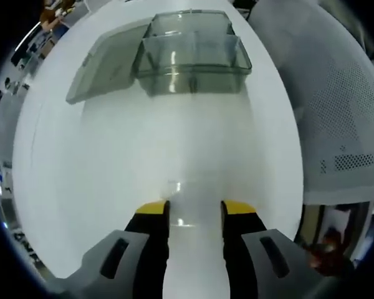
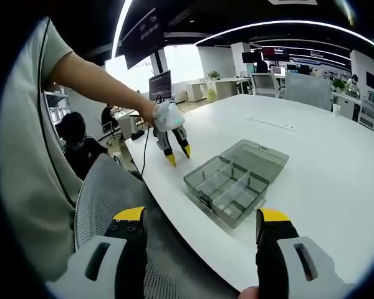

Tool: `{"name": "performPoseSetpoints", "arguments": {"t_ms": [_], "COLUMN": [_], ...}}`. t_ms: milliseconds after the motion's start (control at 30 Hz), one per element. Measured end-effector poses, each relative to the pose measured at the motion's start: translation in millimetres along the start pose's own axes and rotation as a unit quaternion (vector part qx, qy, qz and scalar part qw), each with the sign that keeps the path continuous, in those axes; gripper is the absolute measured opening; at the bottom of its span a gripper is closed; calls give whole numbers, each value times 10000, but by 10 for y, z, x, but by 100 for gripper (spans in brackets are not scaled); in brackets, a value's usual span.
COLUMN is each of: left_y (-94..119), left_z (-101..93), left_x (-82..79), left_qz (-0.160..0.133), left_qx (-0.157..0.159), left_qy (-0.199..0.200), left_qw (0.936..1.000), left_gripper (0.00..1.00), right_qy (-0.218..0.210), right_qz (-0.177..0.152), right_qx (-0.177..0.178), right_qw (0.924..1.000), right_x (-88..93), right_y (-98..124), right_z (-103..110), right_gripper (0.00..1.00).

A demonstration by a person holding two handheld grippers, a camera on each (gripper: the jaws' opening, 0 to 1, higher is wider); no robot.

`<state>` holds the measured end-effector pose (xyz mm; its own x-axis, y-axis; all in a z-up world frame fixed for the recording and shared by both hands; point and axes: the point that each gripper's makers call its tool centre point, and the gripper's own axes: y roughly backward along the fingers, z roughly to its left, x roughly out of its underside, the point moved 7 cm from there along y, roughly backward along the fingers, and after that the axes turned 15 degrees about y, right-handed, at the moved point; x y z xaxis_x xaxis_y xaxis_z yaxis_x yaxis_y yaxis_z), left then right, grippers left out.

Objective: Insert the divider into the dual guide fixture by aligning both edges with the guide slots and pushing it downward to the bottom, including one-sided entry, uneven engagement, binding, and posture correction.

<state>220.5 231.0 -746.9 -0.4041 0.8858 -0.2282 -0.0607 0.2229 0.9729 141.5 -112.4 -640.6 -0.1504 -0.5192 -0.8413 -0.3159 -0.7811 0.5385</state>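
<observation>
A clear plastic box (image 1: 193, 59) with guide slots and several compartments stands on the white table (image 1: 174, 143), its lid (image 1: 106, 62) lying open to one side. My left gripper (image 1: 196, 208) hovers low over the table, well short of the box. Its yellow-tipped jaws are half closed on a faint, see-through divider (image 1: 190, 202) whose edges barely show. In the right gripper view the box (image 2: 227, 184) sits near the table edge, with the left gripper (image 2: 179, 156) held in a hand a short way beyond it. My right gripper (image 2: 199, 218) is open and empty, off the table over a chair.
A grey mesh chair (image 1: 343, 106) stands at the table's side, and its back (image 2: 112, 199) lies under my right gripper. The person's arm (image 2: 93, 81) reaches across to the left gripper. Office desks and monitors (image 2: 161, 84) fill the background beyond the table (image 2: 311, 162).
</observation>
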Motion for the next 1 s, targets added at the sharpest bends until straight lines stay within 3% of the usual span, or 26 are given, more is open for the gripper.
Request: {"name": "performPoseSetpoints", "arguments": {"t_ms": [467,1000], "left_y": [-10,72], "left_z": [0,-3], "left_x": [-42,-87], "left_qz": [298,140], "left_qx": [-94,-168], "left_qy": [102,155], "left_qw": [9995,9996], "left_gripper": [29,28], "right_qy": [12,41], "right_qz": [-2,-17], "right_qx": [3,-18], "right_qw": [10000,10000], "right_x": [1,-12], "right_y": [14,14], "right_z": [-8,-45], "right_gripper": [68,68]}}
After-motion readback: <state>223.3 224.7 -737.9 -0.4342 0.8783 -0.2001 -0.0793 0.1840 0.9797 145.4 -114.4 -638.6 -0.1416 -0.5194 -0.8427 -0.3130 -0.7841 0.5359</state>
